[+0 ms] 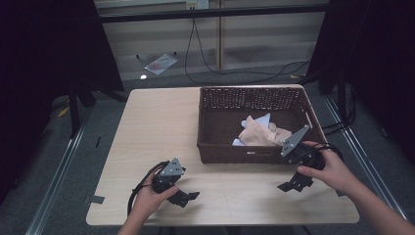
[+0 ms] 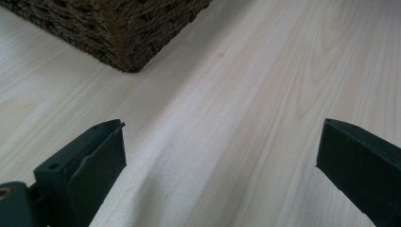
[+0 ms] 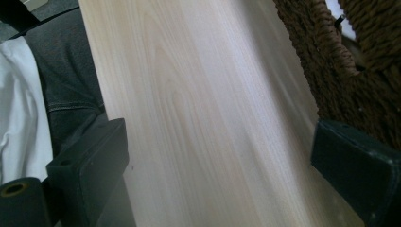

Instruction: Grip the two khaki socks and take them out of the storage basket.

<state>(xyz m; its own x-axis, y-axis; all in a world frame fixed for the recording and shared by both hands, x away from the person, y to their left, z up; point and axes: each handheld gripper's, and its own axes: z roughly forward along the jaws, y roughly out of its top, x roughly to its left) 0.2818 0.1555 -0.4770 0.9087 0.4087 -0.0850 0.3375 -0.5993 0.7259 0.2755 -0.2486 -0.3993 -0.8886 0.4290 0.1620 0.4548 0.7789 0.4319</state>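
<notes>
basket (image 1: 254,125) holds crumpled cloth (image 1: 259,133); both grippers (image 1: 187,196) (image 1: 293,185) gape empty over table (image 1: 156,127)

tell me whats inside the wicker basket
Inside the wicker basket lies crumpled peach cloth with pale blue-white cloth behind it. Anything beneath the cloth is covered.

The high view is dim and soft, its corners falling to black around the pale surface (image 1: 161,127), the one evenly lit patch. Soft shadows lie beneath the basket (image 1: 254,125). In both gripper views the jaws blur out of focus, while nearby wood grain stays fairly sharp, without glare.
</notes>
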